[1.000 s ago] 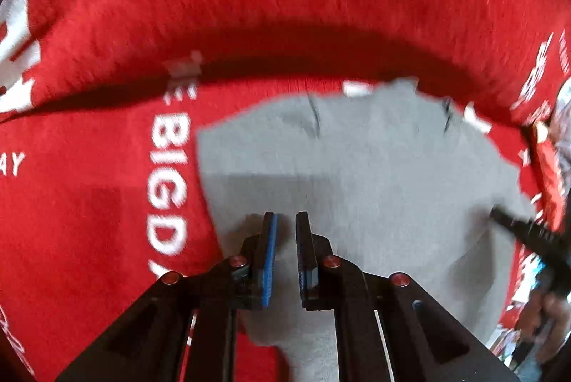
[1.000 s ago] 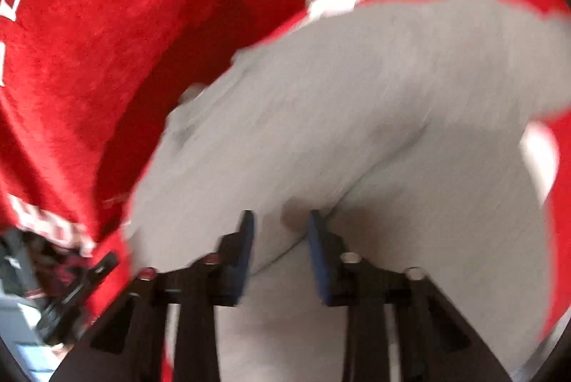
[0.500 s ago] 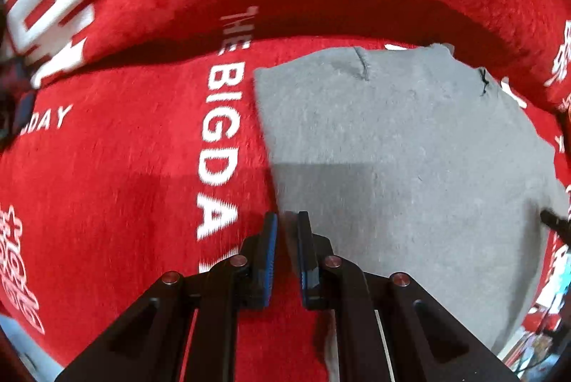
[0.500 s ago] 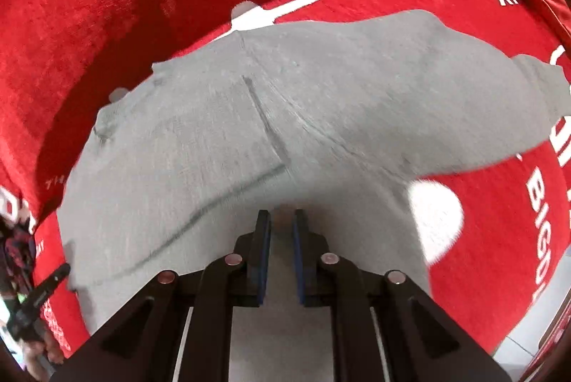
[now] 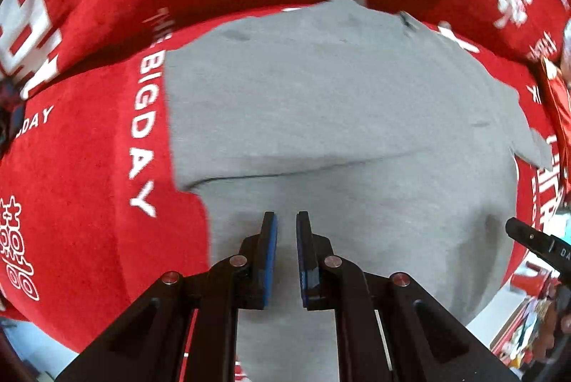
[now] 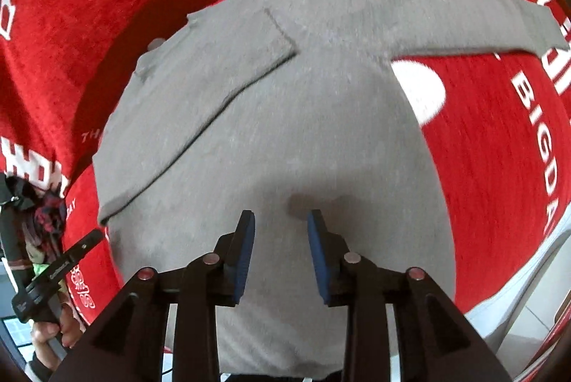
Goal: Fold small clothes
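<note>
Opening over grey garment, right gripper; left gripper near-together, empty, now above it.

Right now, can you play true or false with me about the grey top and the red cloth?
1. The grey top lies on a red cloth with white letters. True.
2. The top is rolled into a ball. False: it lies spread out, with one flap folded over.
3. The right gripper has nothing between its fingers. True.
4. The cloth's letters are black. False: they are white.
5. The left gripper holds a sock. False: its fingers are nearly together, empty.
</note>
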A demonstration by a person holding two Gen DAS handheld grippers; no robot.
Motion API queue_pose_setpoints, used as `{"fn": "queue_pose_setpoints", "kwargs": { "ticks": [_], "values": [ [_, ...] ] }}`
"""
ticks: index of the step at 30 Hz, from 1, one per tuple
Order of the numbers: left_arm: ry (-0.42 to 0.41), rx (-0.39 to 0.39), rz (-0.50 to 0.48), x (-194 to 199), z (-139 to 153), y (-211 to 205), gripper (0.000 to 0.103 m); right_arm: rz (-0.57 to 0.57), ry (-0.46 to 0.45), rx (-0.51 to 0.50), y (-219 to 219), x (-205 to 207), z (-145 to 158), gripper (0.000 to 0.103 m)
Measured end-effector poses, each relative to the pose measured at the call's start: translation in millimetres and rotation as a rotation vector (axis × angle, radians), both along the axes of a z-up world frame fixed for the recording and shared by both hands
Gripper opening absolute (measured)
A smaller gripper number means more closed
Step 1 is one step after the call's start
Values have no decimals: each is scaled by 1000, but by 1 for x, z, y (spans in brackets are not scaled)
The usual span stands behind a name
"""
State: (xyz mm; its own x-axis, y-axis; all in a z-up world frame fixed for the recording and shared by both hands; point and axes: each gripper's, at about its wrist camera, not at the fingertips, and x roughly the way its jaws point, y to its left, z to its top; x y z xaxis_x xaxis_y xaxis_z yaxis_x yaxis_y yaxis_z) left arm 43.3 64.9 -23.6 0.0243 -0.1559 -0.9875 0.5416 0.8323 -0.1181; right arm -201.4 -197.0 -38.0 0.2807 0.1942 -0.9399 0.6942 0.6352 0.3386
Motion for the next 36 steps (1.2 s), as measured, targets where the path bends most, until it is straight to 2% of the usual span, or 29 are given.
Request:
{"fn": "queue_pose_setpoints", "kwargs": {
  "ticks": [1, 2, 3, 5, 10, 13, 17, 19, 21, 23, 26, 29, 32, 36],
  "values": [
    [-2, -4, -8, -5, 0, -7, 22, -7, 0, 3, 2, -4, 1, 34],
    [-4, -4, -19, -9, 1, -13, 72, -18, -3, 8, 3, -8, 2, 34],
    [-20, 15, -19, -13, 2, -18, 102, -26, -7, 14, 3, -10, 2, 34],
    [-55, 22, -39, -20, 7, -27, 101, -37, -6, 23, 3, -17, 1, 36],
    [-18, 31, -47, -27, 1, -53, 101, -34, 3, 53, -7, -24, -8, 37],
    [-18, 55, -17, -31, -1, -69, 101, -37, 4, 65, -22, -26, -13, 37],
    [14, 142, 28, -34, -18, -96, 101, -56, -3, 79, -51, -31, -14, 37],
    [32, 139, 34, -36, -23, -111, 101, -69, -5, 81, -70, -37, -15, 37],
    [-10, 110, 33, -37, -17, -134, 101, -84, -5, 88, -86, -44, -17, 37],
    [-95, 112, 18, -34, -13, -167, 101, -102, -11, 101, -102, -51, -21, 37],
    [-172, 84, 4, -26, -18, -214, 101, -135, -23, 120, -126, -63, -27, 37],
    [-213, 102, -40, -22, -36, -254, 101, -164, -29, 134, -145, -73, -34, 37],
    [-203, 140, -94, -29, -51, -274, 101, -192, -29, 146, -159, -79, -40, 37],
    [-249, 128, -158, -48, -45, -279, 101, -245, -43, 163, -177, -88, -45, 37]
  ]
}}
